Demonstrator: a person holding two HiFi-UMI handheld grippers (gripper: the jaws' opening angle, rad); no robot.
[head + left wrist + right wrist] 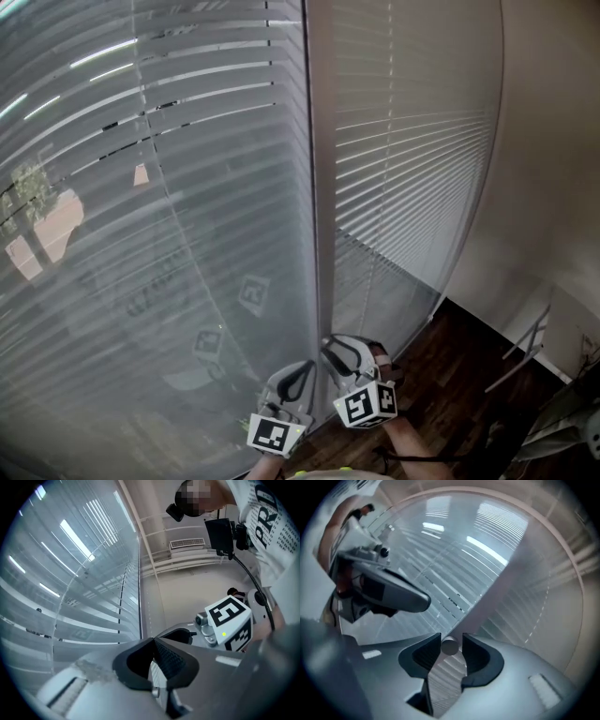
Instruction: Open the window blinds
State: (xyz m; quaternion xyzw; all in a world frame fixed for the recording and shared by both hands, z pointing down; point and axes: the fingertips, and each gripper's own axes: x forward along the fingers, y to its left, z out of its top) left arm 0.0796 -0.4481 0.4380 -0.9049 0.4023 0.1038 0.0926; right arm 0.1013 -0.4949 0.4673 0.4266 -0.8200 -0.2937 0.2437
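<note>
Grey horizontal blinds point(169, 187) cover the left window pane, and a second set point(412, 150) covers the right pane past the upright frame point(317, 187). A thin clear rod point(173, 216) hangs in front of the left set. Both grippers sit low by the foot of the frame. My right gripper point(339, 349) is shut on a small round grey knob point(450, 646), seen end-on between its jaw tips; it looks like a wand's end. My left gripper point(300, 373) sits just left of it, its jaws closed tip to tip point(153, 640) with nothing between them.
Dark wooden floor point(450, 384) runs along the right, below a white wall point(553, 141). A white rail or frame point(530, 342) stands at the far right. The person's torso and a black device point(220, 534) loom above the left gripper.
</note>
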